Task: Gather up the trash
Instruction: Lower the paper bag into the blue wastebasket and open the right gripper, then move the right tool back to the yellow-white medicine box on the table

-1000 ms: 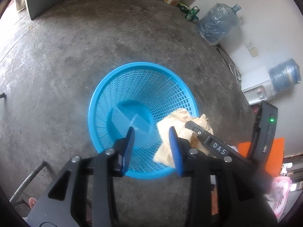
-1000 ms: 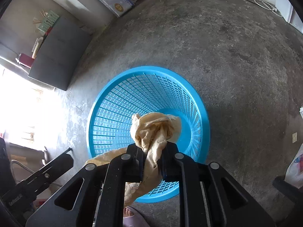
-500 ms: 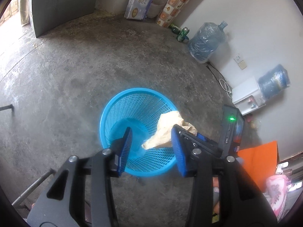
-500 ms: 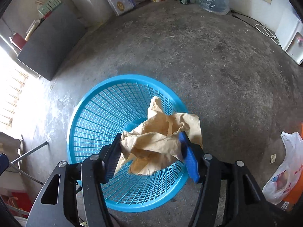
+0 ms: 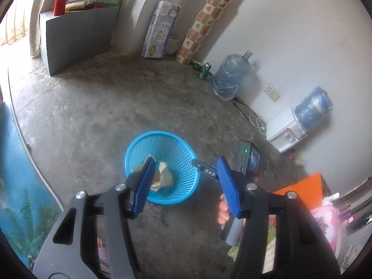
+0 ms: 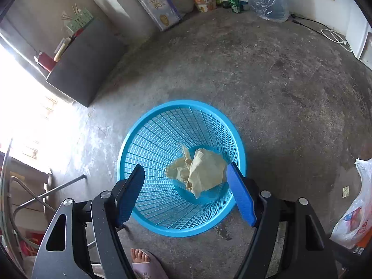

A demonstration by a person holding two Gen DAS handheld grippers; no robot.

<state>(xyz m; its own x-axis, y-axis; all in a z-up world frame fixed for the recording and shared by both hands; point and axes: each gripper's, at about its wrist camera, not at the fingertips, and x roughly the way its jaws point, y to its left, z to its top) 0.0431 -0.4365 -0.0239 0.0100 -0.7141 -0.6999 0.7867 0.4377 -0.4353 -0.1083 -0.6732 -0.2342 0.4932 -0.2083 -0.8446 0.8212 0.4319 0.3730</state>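
Dropped from the opening right gripper (image 6: 186, 190), crumpled tan paper (image 6: 200, 172) lies in the blue mesh basket (image 6: 162, 125).

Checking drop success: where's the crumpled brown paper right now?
In the right wrist view the crumpled brown paper lies at the bottom of the blue mesh basket on the concrete floor, below the open right hand-held gripper, touching neither pad.

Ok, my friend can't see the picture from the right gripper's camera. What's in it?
A crumpled tan paper lies inside a blue mesh basket on a grey concrete floor. The right gripper is above it, jaws opening, holding nothing.
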